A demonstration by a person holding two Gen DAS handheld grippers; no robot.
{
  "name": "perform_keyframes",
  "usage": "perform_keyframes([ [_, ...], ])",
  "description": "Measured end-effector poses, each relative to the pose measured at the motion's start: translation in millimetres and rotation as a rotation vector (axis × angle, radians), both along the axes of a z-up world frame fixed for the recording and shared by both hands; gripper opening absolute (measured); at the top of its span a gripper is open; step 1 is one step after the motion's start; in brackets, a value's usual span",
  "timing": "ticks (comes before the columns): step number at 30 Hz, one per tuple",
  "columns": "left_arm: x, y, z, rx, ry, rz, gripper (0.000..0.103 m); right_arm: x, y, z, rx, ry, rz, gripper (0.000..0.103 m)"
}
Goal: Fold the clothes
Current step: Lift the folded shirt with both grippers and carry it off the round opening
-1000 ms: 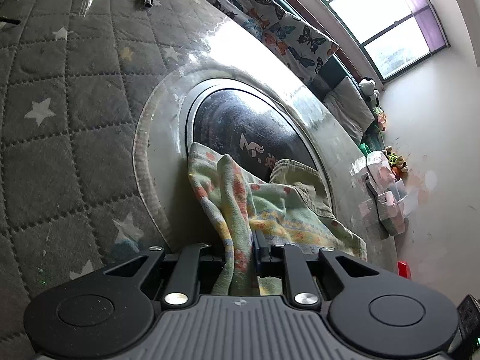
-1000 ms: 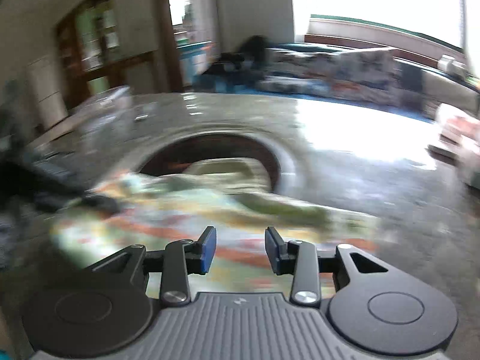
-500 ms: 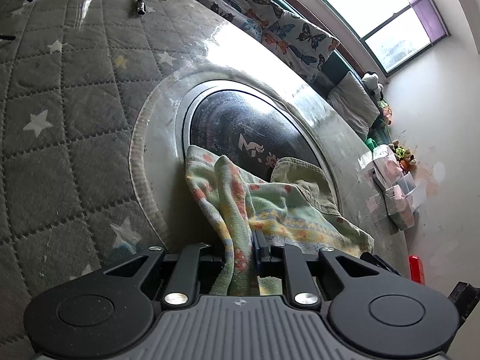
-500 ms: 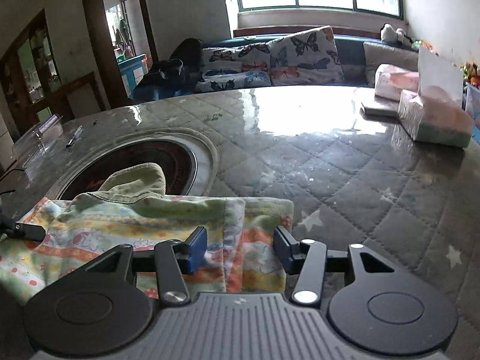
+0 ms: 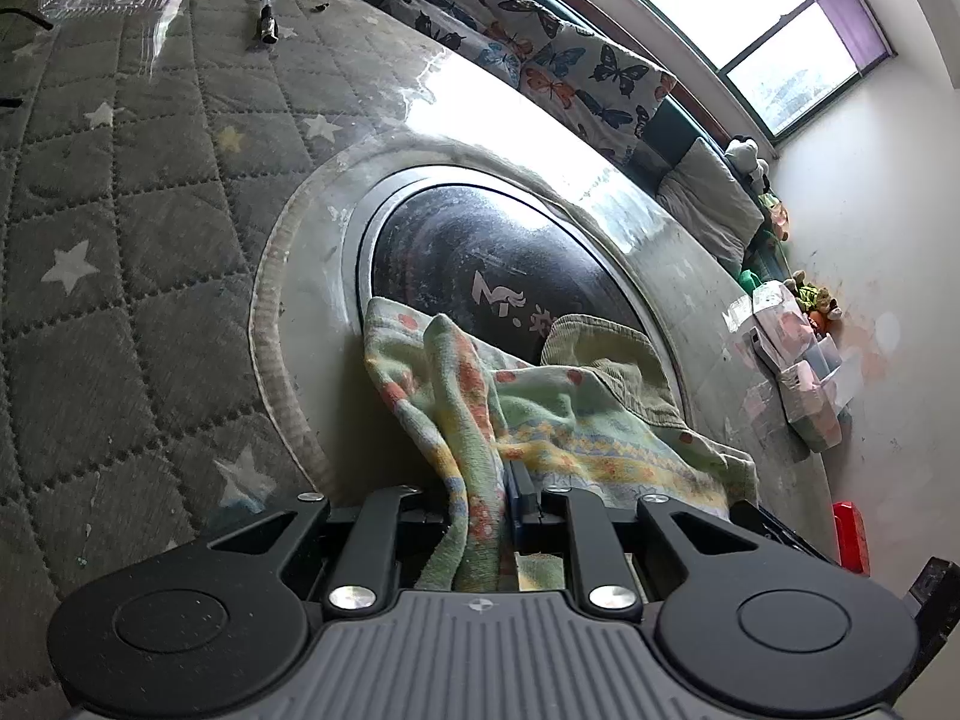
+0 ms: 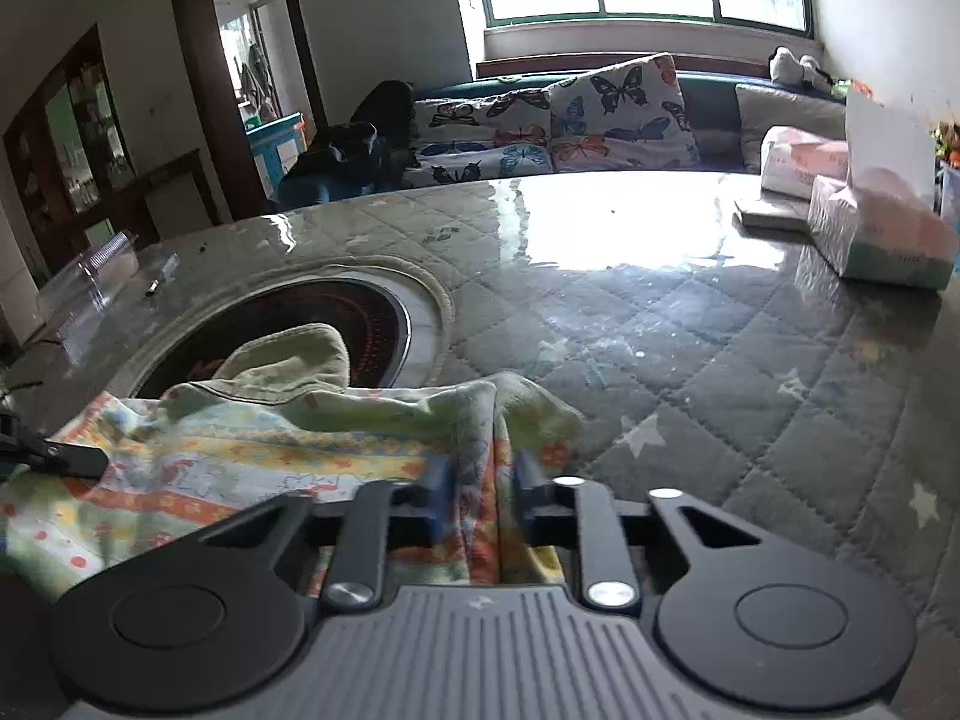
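cloth (image 6: 252,456) btm edge cut off

Table (image 6: 690,324) with grey quilted star cover under clear sheet, round black cooktop (image 5: 480,264) inset. Garment (image 5: 540,414) lying partly over cooktop; tissue packs (image 6: 882,240), pen (image 5: 267,15) sitting on table.

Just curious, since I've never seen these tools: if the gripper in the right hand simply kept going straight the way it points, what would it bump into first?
The right gripper is already pinching the patterned garment. Beyond that, probably the quilted table cover; depth is unclear.
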State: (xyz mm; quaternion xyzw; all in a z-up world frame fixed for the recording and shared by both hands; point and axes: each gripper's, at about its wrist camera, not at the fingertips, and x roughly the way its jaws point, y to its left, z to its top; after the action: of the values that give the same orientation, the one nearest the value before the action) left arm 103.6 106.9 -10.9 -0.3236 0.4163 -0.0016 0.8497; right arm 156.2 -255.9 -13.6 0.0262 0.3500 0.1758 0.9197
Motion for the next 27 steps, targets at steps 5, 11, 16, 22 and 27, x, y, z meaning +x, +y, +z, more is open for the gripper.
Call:
perform_keyframes([
  [5,1.3,-7.4,3.7,0.06,0.001,-0.012,0.014,-6.6,0.2,2.4,0.025,-0.014,-0.007,0.008],
  [11,7.4,-16.3,20.9,0.083,-0.038,-0.056,0.01,-19.3,-12.4,21.1,0.029,-0.07,-0.032,0.007],
  [16,26.0,-43.7,37.7,0.103,-0.079,-0.131,0.01,-26.7,-26.0,35.6,0.027,-0.112,-0.069,0.007],
  [22,58.6,-96.1,53.3,0.128,-0.129,-0.232,0.01,-30.2,-59.4,52.9,0.004,-0.162,-0.167,0.007],
  [27,85.5,-137.1,56.7,0.135,-0.15,-0.299,0.01,-30.4,-89.3,61.6,-0.024,-0.192,-0.252,0.007],
])
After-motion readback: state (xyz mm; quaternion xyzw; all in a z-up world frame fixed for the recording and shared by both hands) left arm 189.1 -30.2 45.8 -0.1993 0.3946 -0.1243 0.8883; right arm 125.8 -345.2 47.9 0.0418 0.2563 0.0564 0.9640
